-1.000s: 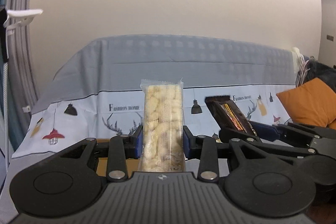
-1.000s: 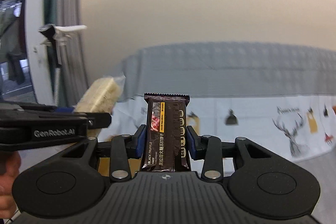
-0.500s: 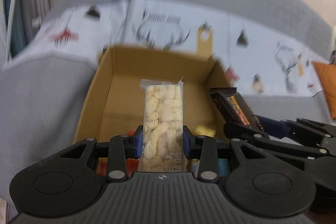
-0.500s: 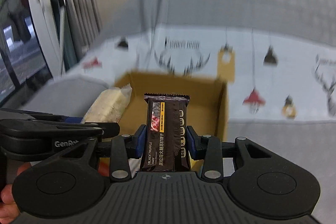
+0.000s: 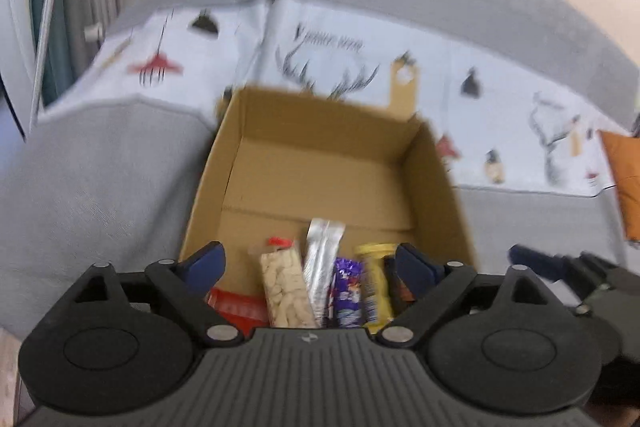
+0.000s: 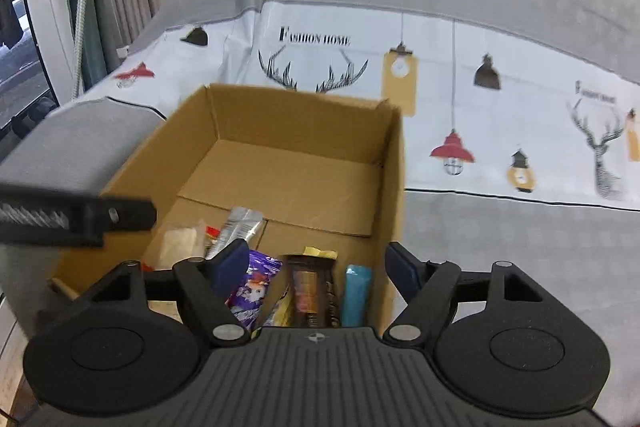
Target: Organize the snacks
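Note:
An open cardboard box (image 5: 332, 103) sits on the grey sofa, with several snacks at its near end. My left gripper (image 5: 310, 263) hangs over that end; its jaws are opening and the pads touch nothing. Below them lie the pale puffed-rice bar (image 5: 286, 291), a silver packet (image 5: 322, 259), a purple wrapper (image 5: 348, 291) and a yellow packet (image 5: 374, 279). My right gripper (image 6: 316, 265) is over the same box (image 6: 396, 187), jaws opening too, pads free. The dark brown chocolate bar (image 6: 312, 291) rests in the box under it, beside a teal packet (image 6: 356, 291).
A sofa cover (image 6: 460, 99) printed with antlers and lamps drapes the backrest behind the box. An orange cushion (image 5: 624, 187) lies at the far right. Curtains and a window frame (image 6: 48, 7) stand to the left. The box's far half shows bare cardboard.
Both grippers dropped from facing the wall to over the box. Each let go of its bar: the pale bar and the dark bar now lie in the box, and both jaws stand wide.

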